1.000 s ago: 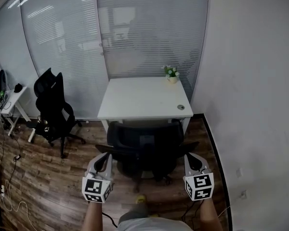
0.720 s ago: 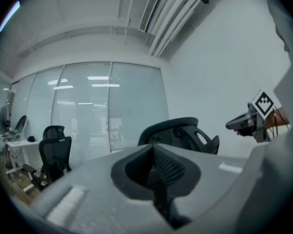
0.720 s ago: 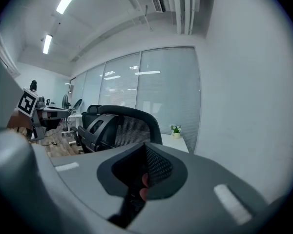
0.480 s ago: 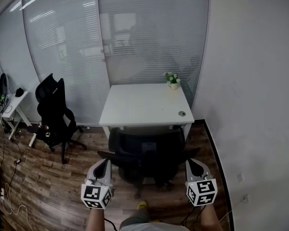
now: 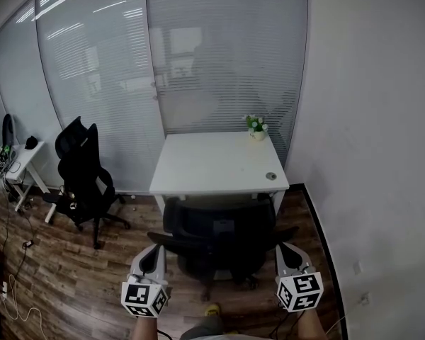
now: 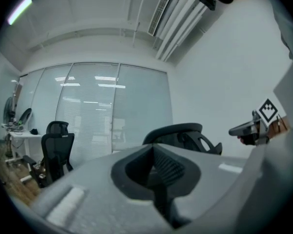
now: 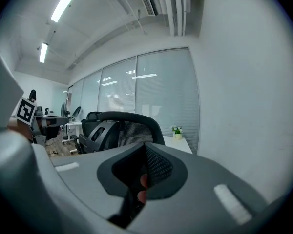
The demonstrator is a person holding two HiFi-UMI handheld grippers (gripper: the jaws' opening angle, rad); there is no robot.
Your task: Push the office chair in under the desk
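The room is lit evenly by ceiling strip lights (image 7: 68,1), which are mirrored as streaks in the glass wall (image 5: 92,62). The desk (image 5: 212,165) is rendered bright, the office chair (image 5: 216,229) almost featureless black. Lines are bowed at all edges. Corners are blackened in both gripper views, where the left tongs (image 6: 155,152) and right tongs (image 7: 145,150) are blurred.

I can't read a word, number or brand anywhere. The only printed marks are black-and-white square patterns (image 5: 144,297) on the left hand-held gripper (image 5: 154,252) and right hand-held gripper (image 5: 285,251), both short of the counter (image 5: 212,165).
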